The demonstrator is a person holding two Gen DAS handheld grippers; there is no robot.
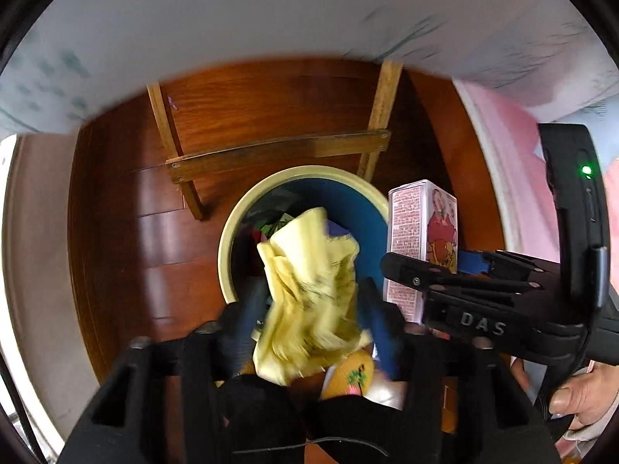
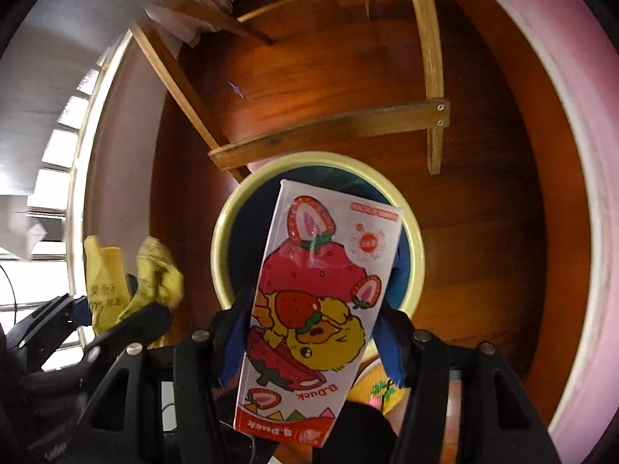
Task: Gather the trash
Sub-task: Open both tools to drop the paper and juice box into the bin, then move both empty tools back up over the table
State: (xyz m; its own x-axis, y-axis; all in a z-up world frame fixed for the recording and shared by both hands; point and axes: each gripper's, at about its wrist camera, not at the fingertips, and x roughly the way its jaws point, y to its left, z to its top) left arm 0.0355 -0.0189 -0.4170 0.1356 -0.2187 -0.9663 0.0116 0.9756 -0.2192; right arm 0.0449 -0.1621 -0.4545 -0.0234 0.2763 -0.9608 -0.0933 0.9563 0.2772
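A: Where's the bin [image 2: 222, 228]?
B: Twelve o'clock, beneath both. Right gripper [image 2: 315, 332] clamps the carton [image 2: 309, 309], long axis pointing binward.
A: Left gripper [image 1: 309, 324]?
B: Pinching crumpled yellow paper [image 1: 309, 282], seemingly nearer the opening.

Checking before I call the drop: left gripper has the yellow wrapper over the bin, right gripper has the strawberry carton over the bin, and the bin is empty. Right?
Not quite: the bin is not empty. The left wrist view shows trash already lying inside it. The rest holds: the left gripper grips the yellow wrapper and the right gripper grips the strawberry carton, both above the bin.
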